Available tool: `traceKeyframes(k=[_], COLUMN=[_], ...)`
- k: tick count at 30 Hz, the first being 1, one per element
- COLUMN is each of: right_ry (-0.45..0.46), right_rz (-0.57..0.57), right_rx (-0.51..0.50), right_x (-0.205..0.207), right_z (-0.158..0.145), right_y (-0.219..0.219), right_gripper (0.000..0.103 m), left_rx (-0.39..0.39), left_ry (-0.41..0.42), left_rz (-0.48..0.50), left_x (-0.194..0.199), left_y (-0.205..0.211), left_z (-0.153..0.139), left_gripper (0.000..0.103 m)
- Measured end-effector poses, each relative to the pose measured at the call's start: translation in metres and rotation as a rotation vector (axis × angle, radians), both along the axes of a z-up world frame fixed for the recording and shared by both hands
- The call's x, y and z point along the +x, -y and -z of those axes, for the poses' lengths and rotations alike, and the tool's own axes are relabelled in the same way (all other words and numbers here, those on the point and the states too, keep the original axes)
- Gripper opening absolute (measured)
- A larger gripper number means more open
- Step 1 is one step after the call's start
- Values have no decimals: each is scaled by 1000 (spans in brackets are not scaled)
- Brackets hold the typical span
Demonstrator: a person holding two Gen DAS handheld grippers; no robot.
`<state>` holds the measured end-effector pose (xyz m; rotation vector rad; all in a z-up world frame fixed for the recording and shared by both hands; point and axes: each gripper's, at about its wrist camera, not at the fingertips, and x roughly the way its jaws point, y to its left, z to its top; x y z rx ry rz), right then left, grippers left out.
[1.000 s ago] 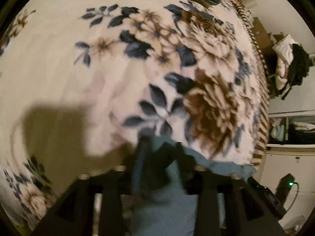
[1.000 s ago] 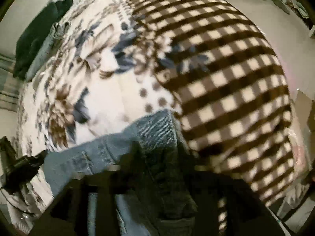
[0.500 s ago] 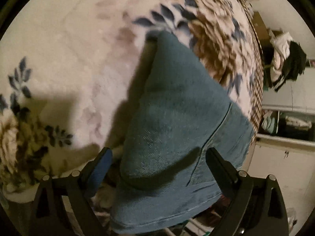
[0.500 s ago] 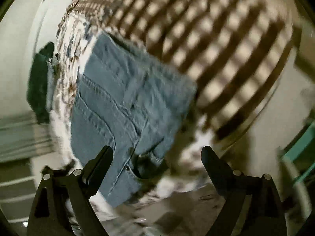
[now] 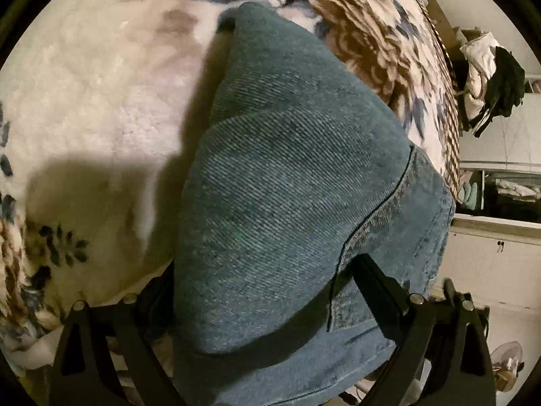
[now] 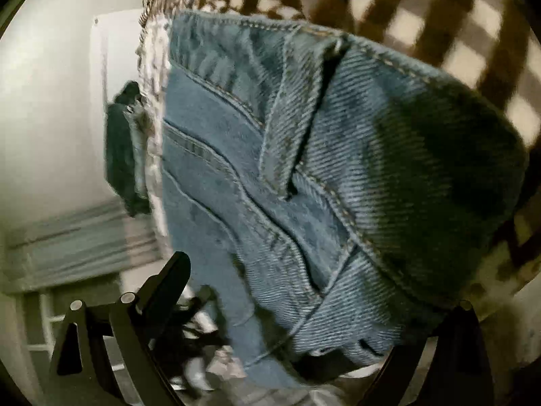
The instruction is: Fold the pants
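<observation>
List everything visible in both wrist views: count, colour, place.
jeans: 1, blue denim, lying on the bed, filling the middle of both views
blanket: 1, cream with brown and navy flowers and a brown check border, under the jeans
clothes pile: 1, white and black, at the right edge of the left view
cabinet: 1, white, right of the bed in the left view
dark clothes: 1 heap, dark green and grey-blue, far end of the bed in the right view
left tool: 1, black, open astride the jeans, having just let go
right tool: 1, black, open, jeans between its fingers, having just let go
</observation>
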<state>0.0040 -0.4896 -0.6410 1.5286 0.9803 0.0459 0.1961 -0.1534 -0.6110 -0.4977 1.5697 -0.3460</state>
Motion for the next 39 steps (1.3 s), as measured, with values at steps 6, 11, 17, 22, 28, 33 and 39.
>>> traceKeyframes(k=[6,11,17,22,28,33,39], right_ry=[6,27,88,73,70,-104,-137], right_rz=[-79,-54,4,-39,-151,-184,-110], right_rx=[-15,17,91,43,-76,-102,-32], right_x=[-7,7,12,17,16,24,16], right_z=[20,13,20,-1,-48,-29,3], right_y=[-4,-15,-20,-29,-49,-74,-65], right_gripper=[89,90,89,89,87,88,87], left_rx=[-34,-45,-68,-66,-73,-65,-62], left_ry=[-19,-19,-27,-34,-45,-43,-45], left_rz=[3,4,2,6,2,13,22], left_x=[2,7,6,7,11,14,16], left_y=[-3,-3,-11,-10,-9,-3,-1], left_z=[10,13,16,14,12,12,13], left_gripper=[101,103,103,103,103,103,103])
